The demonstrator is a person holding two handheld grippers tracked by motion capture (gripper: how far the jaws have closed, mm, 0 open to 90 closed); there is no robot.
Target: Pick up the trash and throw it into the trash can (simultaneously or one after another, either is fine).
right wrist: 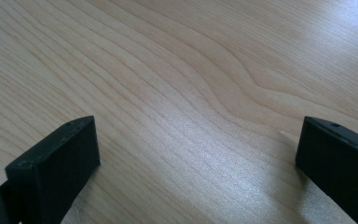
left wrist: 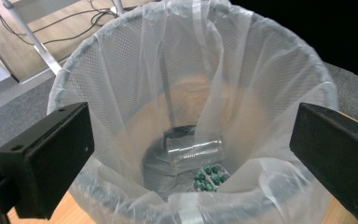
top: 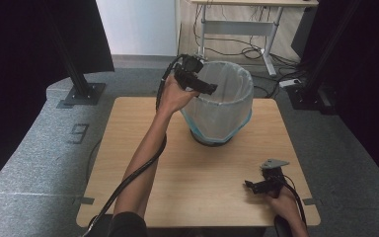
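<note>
Left gripper (top: 208,89) held above the near-left rim of the round mesh waste bin lined with a translucent white plastic bag (top: 237,106), which stands toward the far side of the light wooden table (top: 143,123); its jaws stand wide apart with nothing between them. At the bottom of the bin lie a clear plastic cup on its side (left wrist: 195,150) and, just beside it, a blister sheet of dark green capsules (left wrist: 209,177) — no lettering legible on either. Right gripper (top: 249,185) rests low over the table's near-right corner, jaws wide and empty; the one readable mark is a grey "9" (top: 80,132) on the grey carpet floor (top: 39,148) left of the table.
</note>
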